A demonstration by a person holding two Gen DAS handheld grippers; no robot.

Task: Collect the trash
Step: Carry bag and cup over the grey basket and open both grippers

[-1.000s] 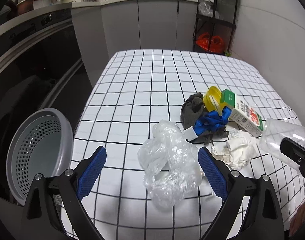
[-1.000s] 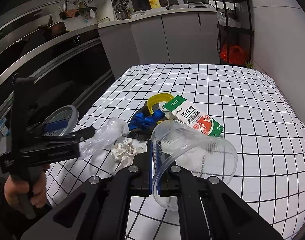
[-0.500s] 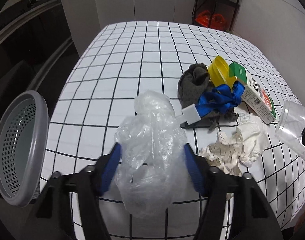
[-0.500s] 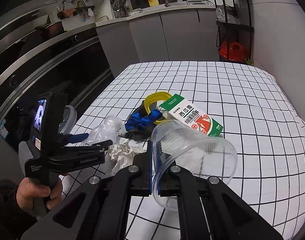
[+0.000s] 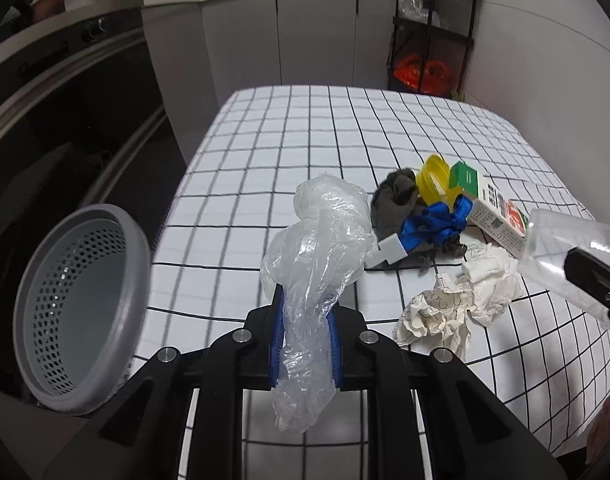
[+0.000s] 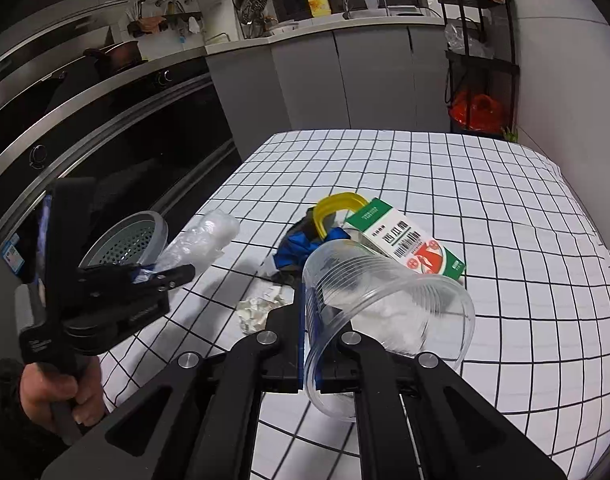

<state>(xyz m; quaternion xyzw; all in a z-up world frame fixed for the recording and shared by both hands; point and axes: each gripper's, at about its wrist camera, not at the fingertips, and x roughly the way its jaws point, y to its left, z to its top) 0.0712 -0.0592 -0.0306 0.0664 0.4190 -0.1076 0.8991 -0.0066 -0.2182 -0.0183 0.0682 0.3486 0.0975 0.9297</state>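
Left wrist view: the left gripper (image 5: pixel 303 344) is clamped on the plastic bag (image 5: pixel 321 248) at centre frame, the bin (image 5: pixel 77 308) at lower left. Swing it fully over the rim before letting go. The right gripper (image 6: pixel 311 344) pinches the cup (image 6: pixel 389 316) wall.

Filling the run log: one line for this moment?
left tongs: shut on plastic bag | right tongs: shut on clear cup | bin: empty
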